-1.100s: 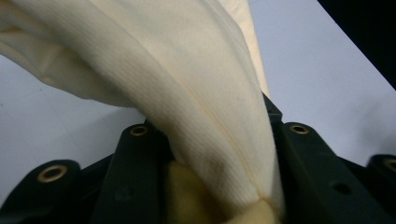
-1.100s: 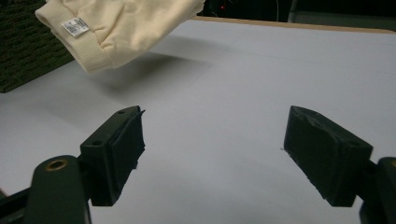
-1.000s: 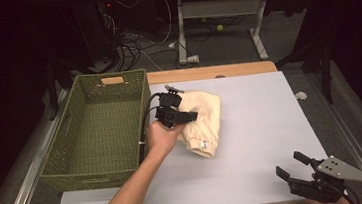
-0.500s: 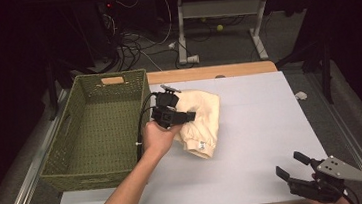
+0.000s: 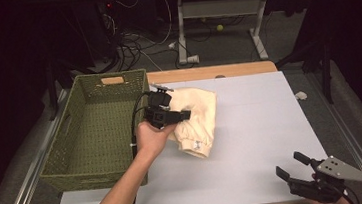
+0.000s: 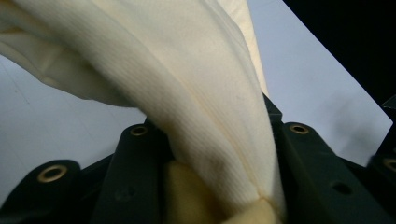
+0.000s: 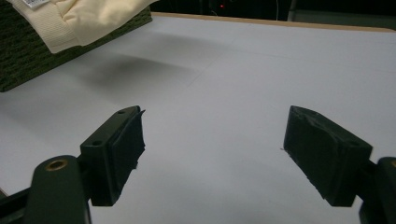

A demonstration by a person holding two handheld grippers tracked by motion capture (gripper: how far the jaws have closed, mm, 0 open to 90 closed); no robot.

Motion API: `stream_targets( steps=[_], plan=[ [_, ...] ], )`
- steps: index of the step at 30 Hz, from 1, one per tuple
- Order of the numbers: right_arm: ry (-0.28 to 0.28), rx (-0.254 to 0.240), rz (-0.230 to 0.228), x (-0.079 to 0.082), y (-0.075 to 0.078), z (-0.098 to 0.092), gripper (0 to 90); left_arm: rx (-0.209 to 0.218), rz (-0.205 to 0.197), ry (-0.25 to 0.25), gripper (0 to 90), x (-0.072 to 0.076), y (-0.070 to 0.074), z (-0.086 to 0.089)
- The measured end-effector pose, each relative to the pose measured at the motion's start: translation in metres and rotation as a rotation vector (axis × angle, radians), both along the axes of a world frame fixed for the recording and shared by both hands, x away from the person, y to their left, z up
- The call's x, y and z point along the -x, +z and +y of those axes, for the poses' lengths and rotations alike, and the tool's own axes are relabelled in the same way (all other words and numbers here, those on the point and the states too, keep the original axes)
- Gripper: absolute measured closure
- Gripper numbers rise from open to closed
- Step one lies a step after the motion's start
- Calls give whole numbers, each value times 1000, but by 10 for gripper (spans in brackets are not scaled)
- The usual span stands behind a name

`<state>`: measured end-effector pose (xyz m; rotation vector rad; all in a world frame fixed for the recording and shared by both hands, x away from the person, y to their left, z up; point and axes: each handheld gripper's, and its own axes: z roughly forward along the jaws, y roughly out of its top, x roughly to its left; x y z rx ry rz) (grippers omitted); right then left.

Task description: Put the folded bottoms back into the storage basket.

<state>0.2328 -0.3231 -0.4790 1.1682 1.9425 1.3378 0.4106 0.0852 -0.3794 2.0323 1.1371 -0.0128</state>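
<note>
A cream knitted garment (image 5: 199, 116) hangs bunched from my left gripper (image 5: 169, 115), which is shut on a fold of it just right of the basket. Its ribbed cuff with a label (image 5: 197, 145) droops lowest. In the left gripper view the cloth (image 6: 187, 88) runs up from between the black jaws of my left gripper (image 6: 219, 130) and is pinched there. My right gripper (image 5: 292, 167) stands open at the table's near right corner. In the right gripper view, my right gripper (image 7: 212, 149) has only bare table between its fingers. The garment (image 7: 88, 16) hangs at that view's top left, with a shadow under it.
A green woven basket (image 5: 67, 143) with nothing in it stands on the left of the white table (image 5: 266, 119), and its wall (image 7: 23, 60) shows behind the garment. A wooden strip (image 5: 211, 72) runs along the far edge. A small white scrap (image 5: 300, 95) lies off the right side.
My left gripper has carried the garment a little to the left, toward the basket, and slightly upward. The right gripper has stayed where it was.
</note>
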Motion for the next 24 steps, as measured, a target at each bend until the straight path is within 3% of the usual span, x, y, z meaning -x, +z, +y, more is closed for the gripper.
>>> stream_targets(
  steps=[8, 24],
  plan=[
    [-4, -3, 2, 0, 0, -1, 211, 14, -7, -3, 613, 4, 5, 5],
    [-11, -9, 6, -1, -1, -2, 211, 46, -24, 39, 613, 14, 15, 37]
  ],
)
